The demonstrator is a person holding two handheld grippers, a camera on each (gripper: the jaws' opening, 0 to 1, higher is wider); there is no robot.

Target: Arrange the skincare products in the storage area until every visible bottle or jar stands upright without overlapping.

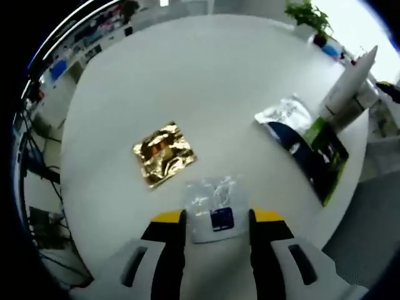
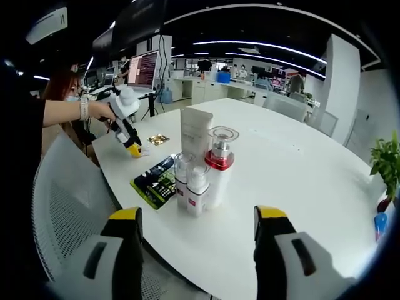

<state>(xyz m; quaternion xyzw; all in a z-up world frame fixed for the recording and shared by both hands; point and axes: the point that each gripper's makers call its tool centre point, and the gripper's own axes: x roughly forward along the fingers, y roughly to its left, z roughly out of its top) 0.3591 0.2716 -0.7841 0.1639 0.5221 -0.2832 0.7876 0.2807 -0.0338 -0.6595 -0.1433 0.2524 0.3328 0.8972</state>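
- A round white surface (image 1: pixel 206 69) is carrying everything and is spreading across both views.
- A potted green plant (image 1: pixel 310 19) is standing at its far edge in the left gripper view; another plant (image 2: pixel 386 164) is sitting at the right margin of the right gripper view.
- A mesh chair (image 2: pixel 65 200) is standing beside the surface.
- A monitor (image 2: pixel 143 69) is glowing in the office behind.

Crinkled gold sachet (image 1: pixel 164 154), white table (image 1: pixel 206 81)

Both grippers stand with jaws apart, the left gripper (image 1: pixel 217 219) low in its frame, the right gripper (image 2: pixel 199 220) likewise, gripping nothing.
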